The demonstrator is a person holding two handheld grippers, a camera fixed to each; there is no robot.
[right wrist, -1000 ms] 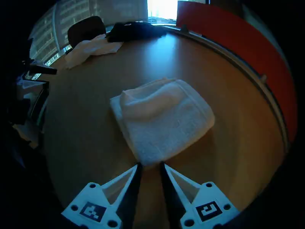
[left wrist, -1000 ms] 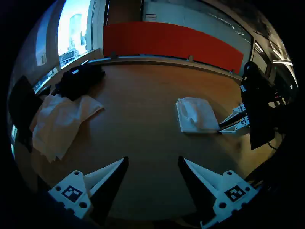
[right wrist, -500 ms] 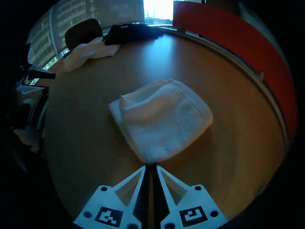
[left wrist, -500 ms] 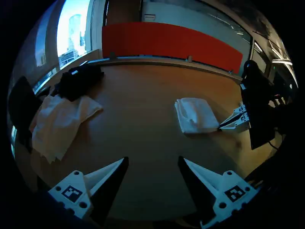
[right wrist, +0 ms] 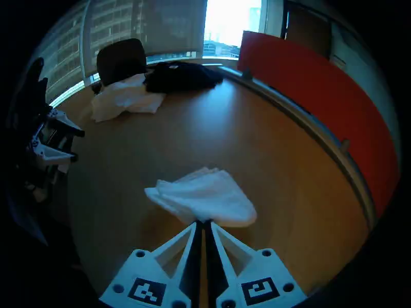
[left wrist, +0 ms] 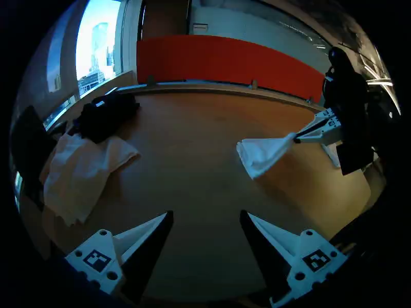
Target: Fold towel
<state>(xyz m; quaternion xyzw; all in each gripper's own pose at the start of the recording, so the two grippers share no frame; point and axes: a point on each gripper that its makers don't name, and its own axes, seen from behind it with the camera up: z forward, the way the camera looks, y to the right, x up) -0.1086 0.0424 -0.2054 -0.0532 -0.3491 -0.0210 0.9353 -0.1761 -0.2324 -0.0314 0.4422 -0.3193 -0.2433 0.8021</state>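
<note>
A folded white towel (right wrist: 205,197) hangs above the wooden table (right wrist: 246,133), its near corner pinched in my right gripper (right wrist: 204,226), which is shut on it. In the left gripper view the same towel (left wrist: 262,153) droops from the right gripper (left wrist: 297,137) at the right, its lower end close to the tabletop. My left gripper (left wrist: 205,226) stands open low over the table's near side, with nothing between its fingers. It shows far left in the right gripper view, left gripper (right wrist: 77,145).
A crumpled white towel (left wrist: 82,169) lies at the table's left with a black cloth (left wrist: 105,113) behind it. A dark chair (right wrist: 120,59) stands by the windows. A red panel (left wrist: 231,59) runs along the table's far edge. A person's dark sleeve (left wrist: 349,102) holds the right gripper.
My right gripper closed on the towel's near corner and lifted it. The towel has left the table and now hangs. The left gripper has stayed put and open.
</note>
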